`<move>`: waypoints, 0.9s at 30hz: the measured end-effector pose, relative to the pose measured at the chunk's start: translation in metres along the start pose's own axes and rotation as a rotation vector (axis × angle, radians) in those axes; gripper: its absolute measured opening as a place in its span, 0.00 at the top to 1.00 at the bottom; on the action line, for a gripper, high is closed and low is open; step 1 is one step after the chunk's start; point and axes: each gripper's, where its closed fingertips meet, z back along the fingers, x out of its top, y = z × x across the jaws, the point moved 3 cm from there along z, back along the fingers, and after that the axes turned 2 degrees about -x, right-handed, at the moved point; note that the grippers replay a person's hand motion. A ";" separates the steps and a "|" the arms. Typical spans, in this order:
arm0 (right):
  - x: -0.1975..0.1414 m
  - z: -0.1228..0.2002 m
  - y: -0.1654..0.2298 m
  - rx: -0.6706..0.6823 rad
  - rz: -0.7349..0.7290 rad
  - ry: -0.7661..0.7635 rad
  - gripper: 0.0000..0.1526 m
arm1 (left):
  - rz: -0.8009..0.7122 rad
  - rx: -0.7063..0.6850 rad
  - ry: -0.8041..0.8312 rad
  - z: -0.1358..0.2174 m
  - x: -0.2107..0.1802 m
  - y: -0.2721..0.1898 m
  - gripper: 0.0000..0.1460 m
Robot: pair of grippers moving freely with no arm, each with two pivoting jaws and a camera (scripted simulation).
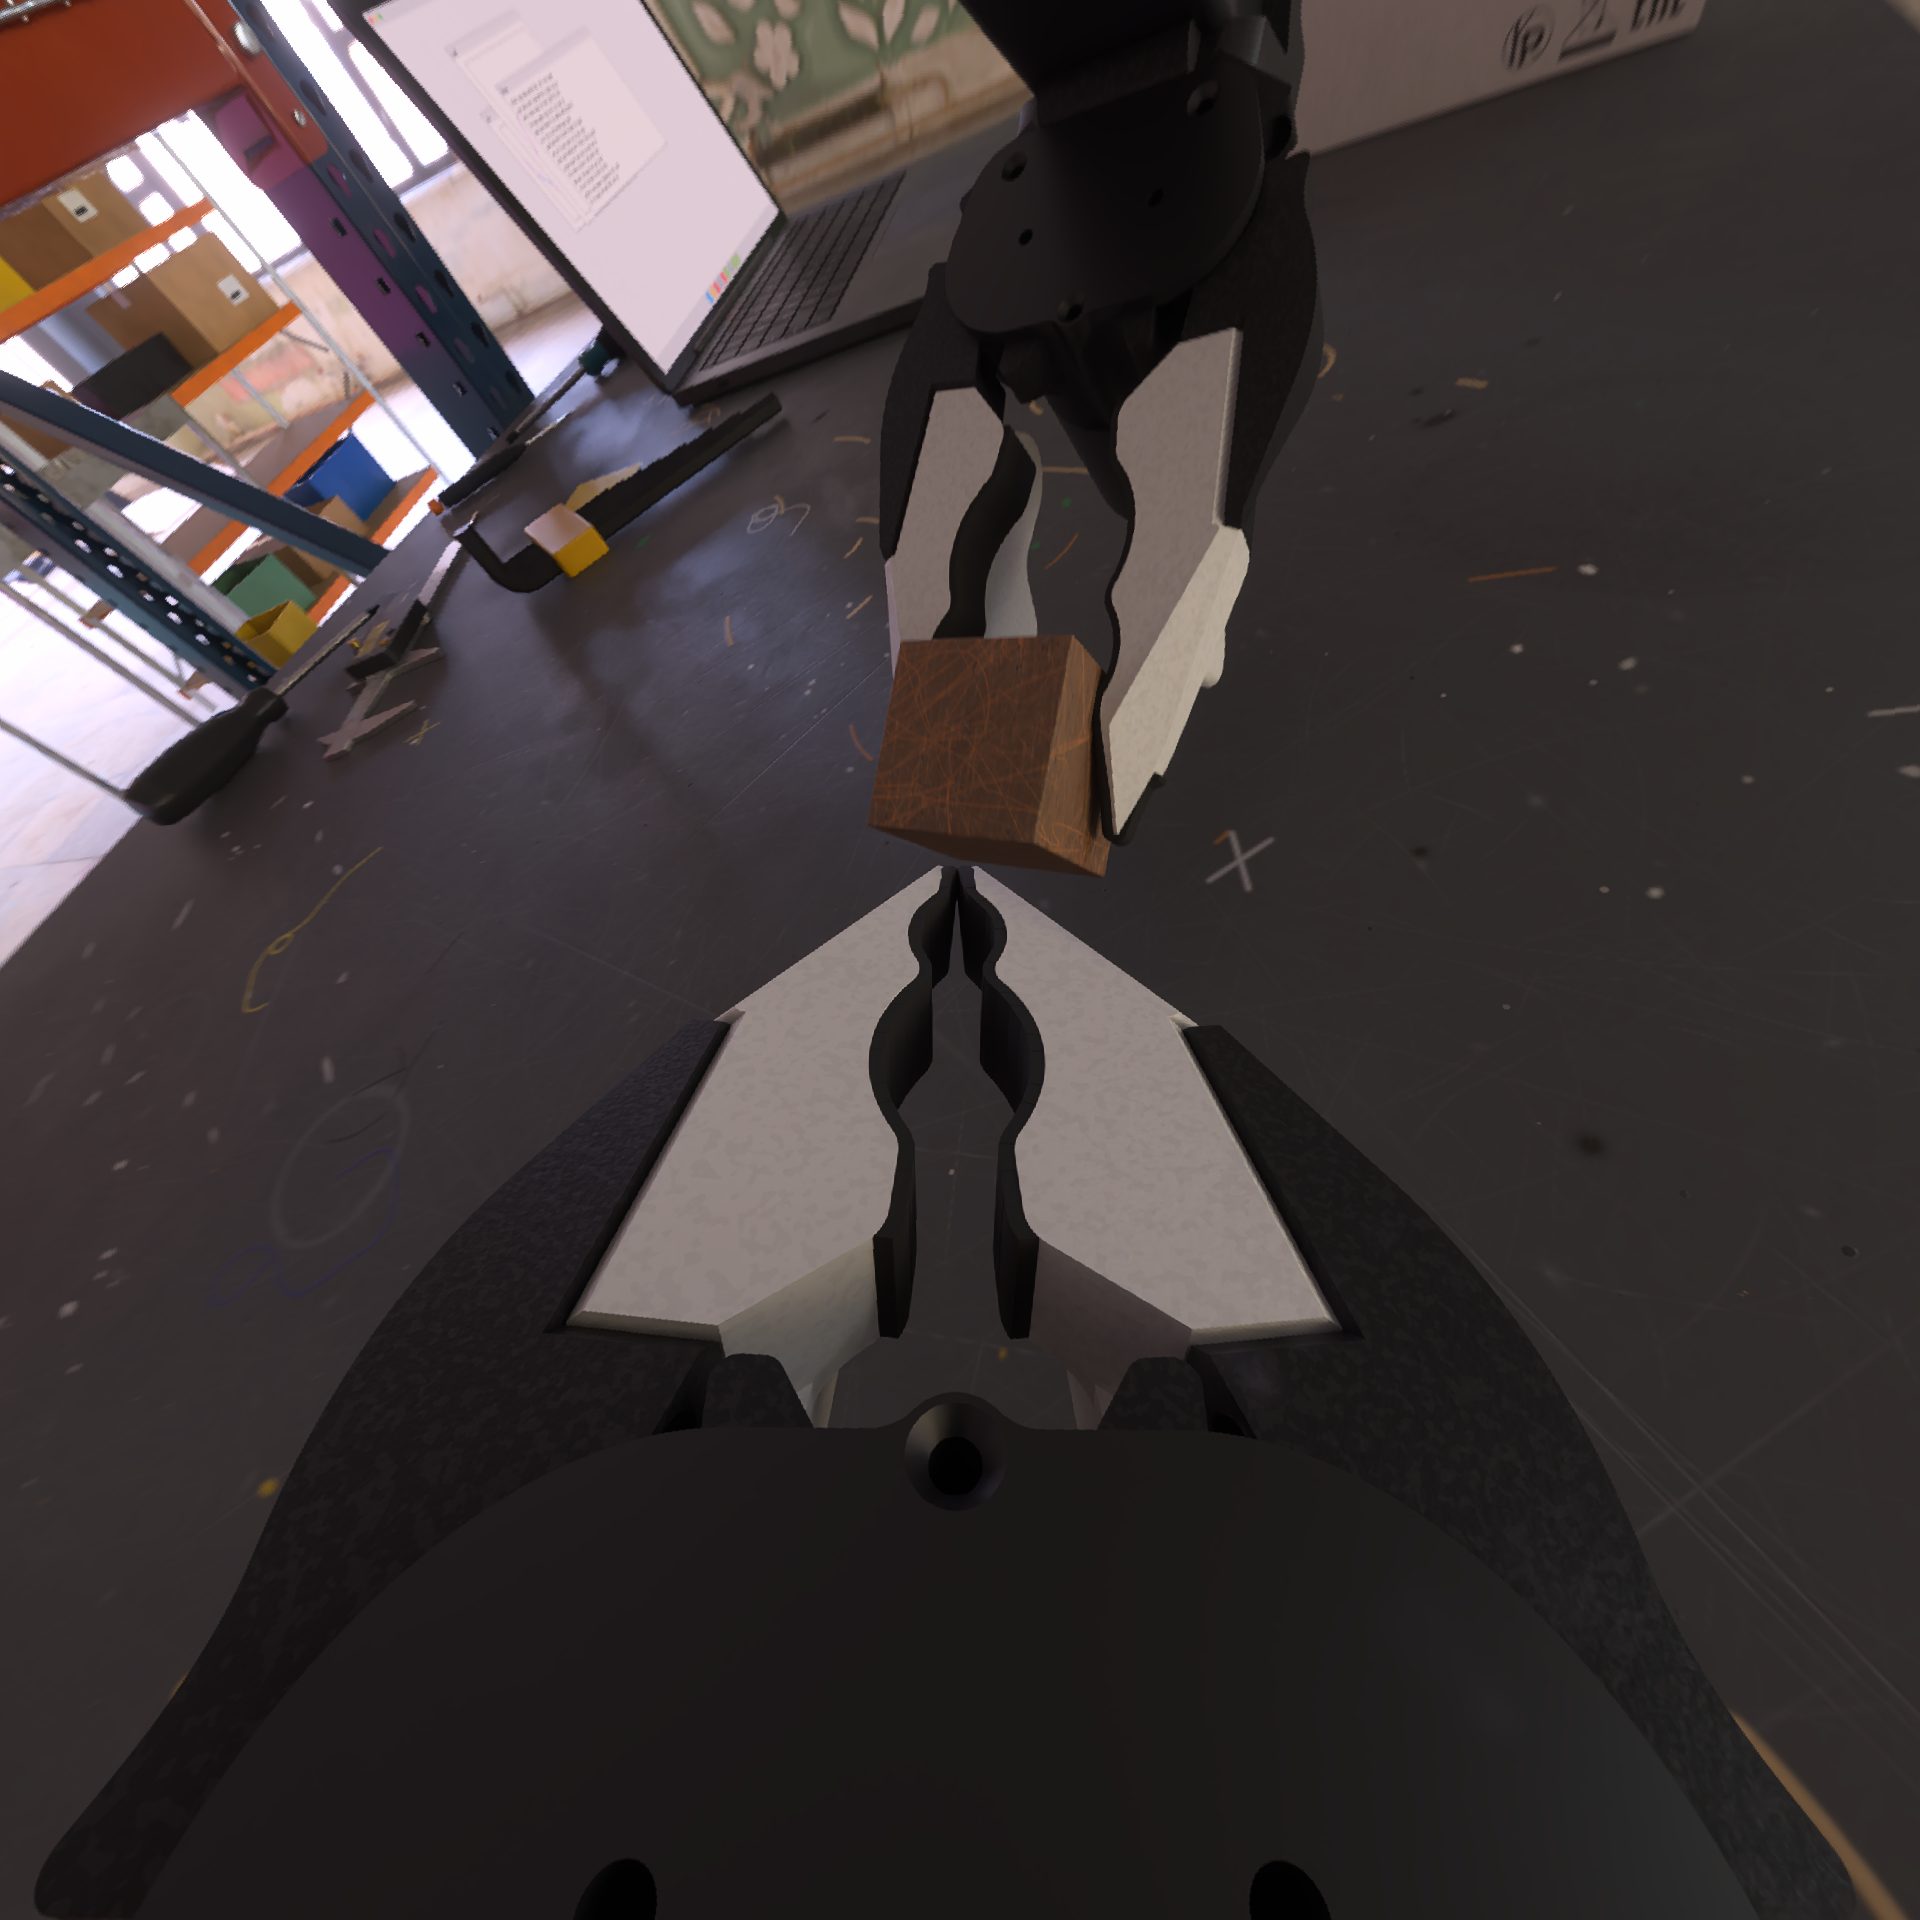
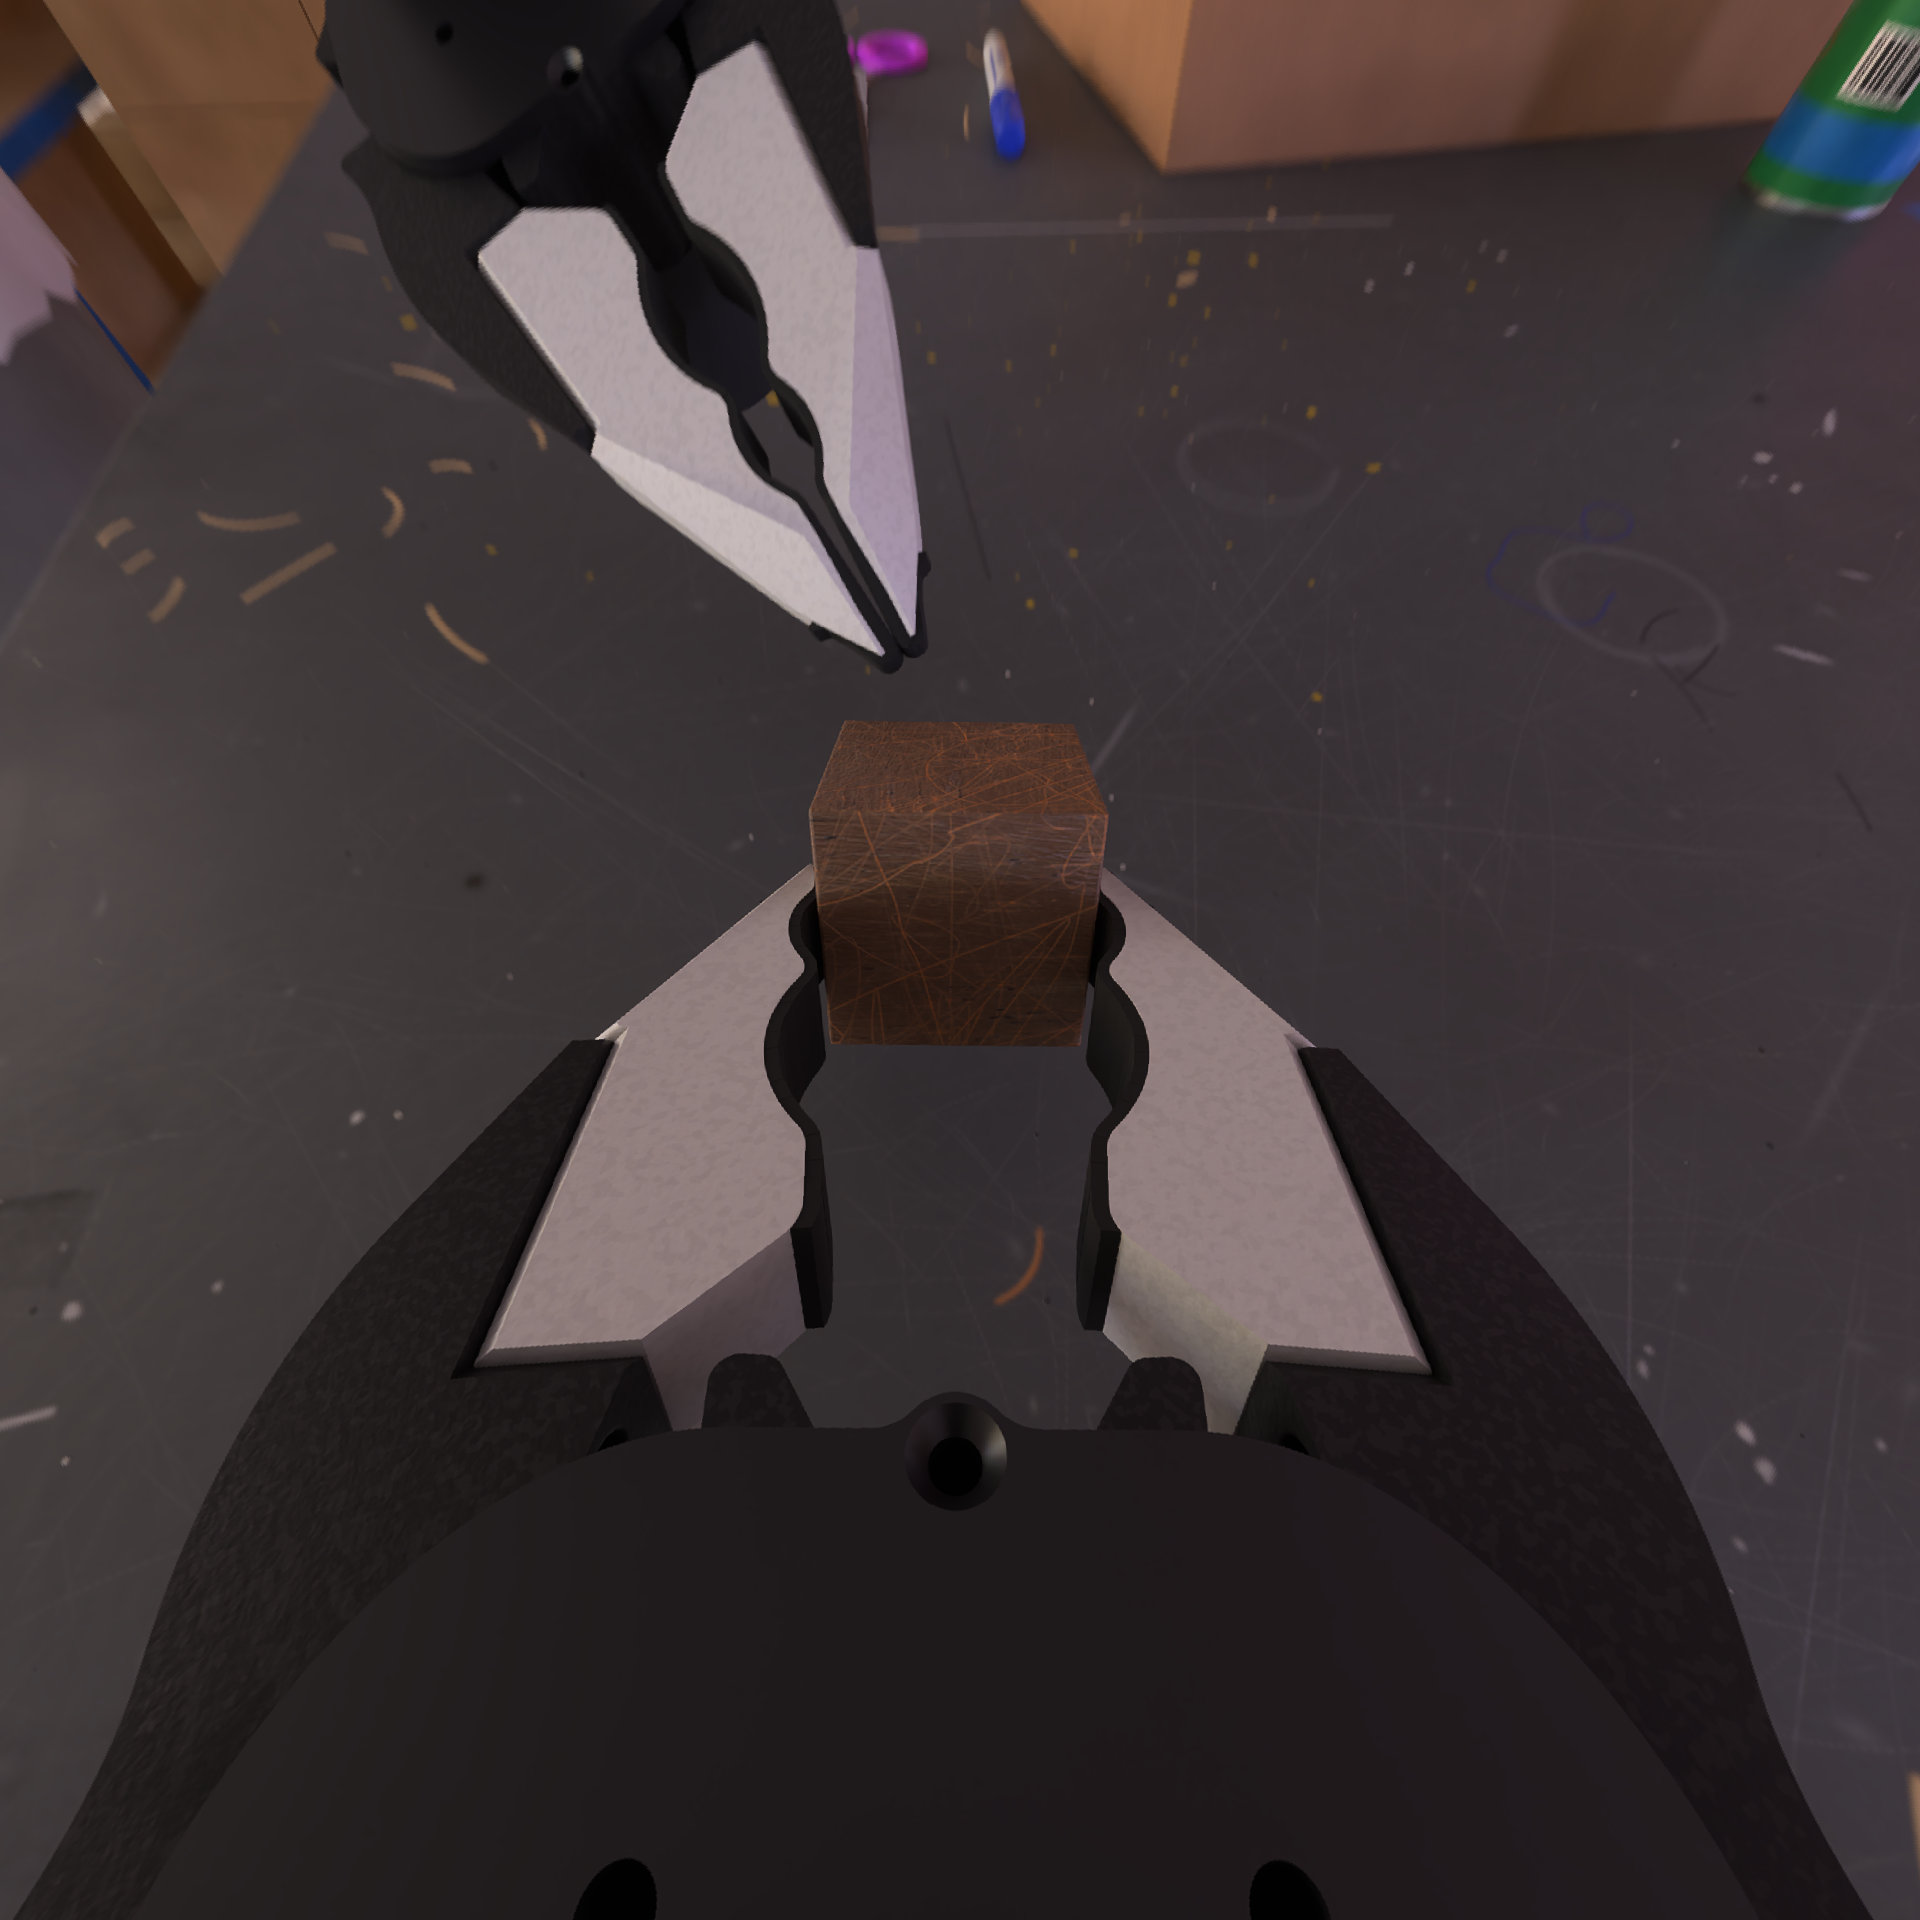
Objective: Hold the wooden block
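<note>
Fingers (image 2: 1107,914) of right gripper (image 2: 956,904) clamp wooden block (image 2: 956,894) only at tips, left gripper (image 1: 956,883) fingers pressed together close by, nudge could pivot block out

In the left wrist view the wooden block (image 1: 987,753) is covering one fingertip of the right gripper (image 1: 997,748), whose body is running off the top edge. The laptop (image 1: 665,208) and white box (image 1: 1496,73) are being cropped there too. In the right wrist view the green can (image 2: 1839,114) and cardboard box (image 2: 1455,73) are being cut off
</note>
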 end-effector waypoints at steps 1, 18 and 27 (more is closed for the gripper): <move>0.003 0.002 0.000 0.002 -0.007 -0.031 0.68 | -0.015 0.010 0.025 0.002 0.003 0.000 1.00; 0.019 0.004 0.018 0.128 -0.043 -0.137 0.68 | -0.050 -0.077 0.075 0.015 0.029 -0.018 1.00; 0.017 0.003 0.019 0.127 -0.030 -0.122 0.68 | -0.059 -0.099 0.117 0.014 0.026 -0.021 1.00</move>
